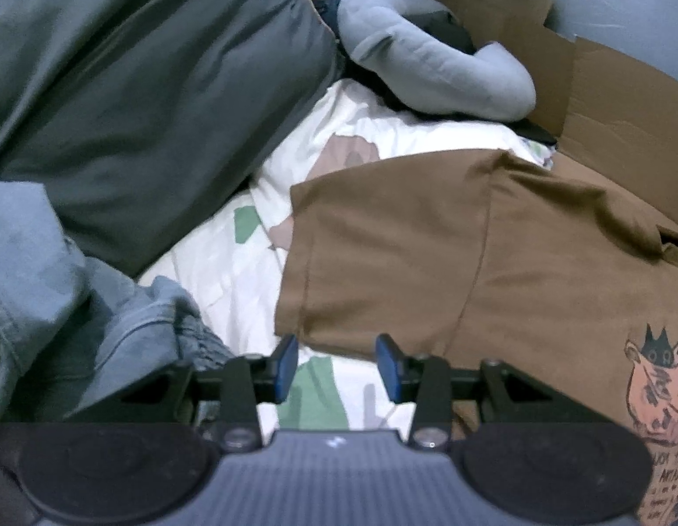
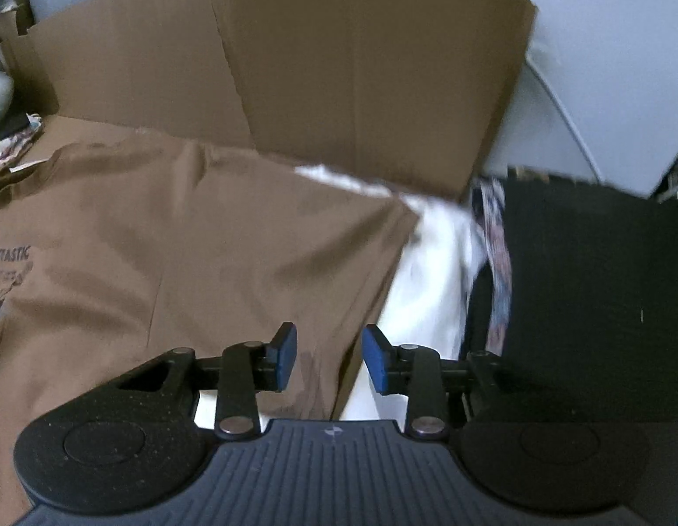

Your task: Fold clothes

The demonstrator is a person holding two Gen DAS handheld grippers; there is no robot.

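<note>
Left wrist | left gripper (image 1: 336, 366) parted, empty | brown T-shirt (image 1: 426, 245) flat

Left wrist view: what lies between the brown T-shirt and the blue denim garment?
Only a bare strip of the white bedsheet with green and pink patches separates the brown T-shirt from the blue denim garment, seen in the left wrist view.
</note>
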